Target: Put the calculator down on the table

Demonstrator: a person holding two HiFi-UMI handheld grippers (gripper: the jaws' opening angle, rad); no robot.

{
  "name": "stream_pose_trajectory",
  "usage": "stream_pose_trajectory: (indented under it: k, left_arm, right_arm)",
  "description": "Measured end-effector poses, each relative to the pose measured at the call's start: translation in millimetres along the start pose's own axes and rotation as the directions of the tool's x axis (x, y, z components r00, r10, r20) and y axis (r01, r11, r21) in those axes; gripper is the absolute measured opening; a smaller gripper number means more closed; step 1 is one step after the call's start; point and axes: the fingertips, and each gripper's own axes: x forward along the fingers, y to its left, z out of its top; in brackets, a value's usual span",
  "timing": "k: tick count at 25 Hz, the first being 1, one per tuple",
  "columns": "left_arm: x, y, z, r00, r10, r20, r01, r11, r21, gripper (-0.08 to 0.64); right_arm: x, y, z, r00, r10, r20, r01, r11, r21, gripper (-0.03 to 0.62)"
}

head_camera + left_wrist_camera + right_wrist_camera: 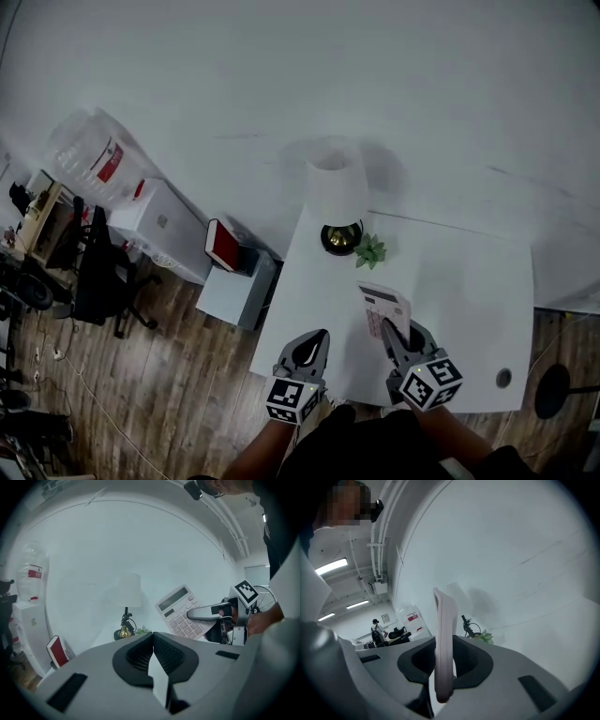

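The pale pink calculator (382, 309) is held above the white table (469, 300), clamped at its near end by my right gripper (396, 339). In the left gripper view the calculator (180, 609) faces me with its keys and display, tilted, one right finger (206, 613) lying across its keys. The right gripper view shows the calculator (444, 639) edge-on, standing between the jaws of my right gripper (446, 641). My left gripper (314, 343) hovers over the table's front left edge, jaws together and holding nothing; in its own view the left gripper (153, 637) is to the left of the calculator.
A lamp with a white shade (336, 187) and a small green plant (370, 250) stand at the table's far left. A round cable hole (504, 378) is near the front right corner. Left of the table are a red box (223, 246), white cabinets and a black chair (98, 272).
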Motion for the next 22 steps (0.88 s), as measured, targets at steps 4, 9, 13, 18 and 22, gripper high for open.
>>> stream_pose_trajectory:
  k: [4,9,13,18,22]
  left_arm:
    - [13,-2,-14,0.997,-0.071,-0.020,0.072,0.996,0.044,0.020]
    - [30,-12,-30,0.996,-0.082,-0.041,0.082,0.997,-0.017,0.020]
    - [35,-19,-38,0.994,-0.091,-0.067,0.090,0.996,-0.023,0.020]
    - [45,-19,-46,0.996,-0.061,-0.072,0.059,0.998,-0.030,0.020]
    - [50,-12,-51,0.997,-0.020,-0.068,0.015,0.997,-0.079,0.020]
  right_arm:
    - [10,-13,-9,0.999,-0.032,-0.030,0.033,0.999,0.035,0.089]
    - [18,-46,-34,0.993,-0.080,-0.083,0.089,0.989,0.114,0.089]
    - [26,-58,-59,0.986,-0.090,-0.138,0.107,0.987,0.120,0.089]
    - [39,-79,-89,0.977,-0.090,-0.193,0.122,0.980,0.160,0.089]
    - [46,-88,-109,0.969,-0.092,-0.228,0.135,0.974,0.182,0.089]
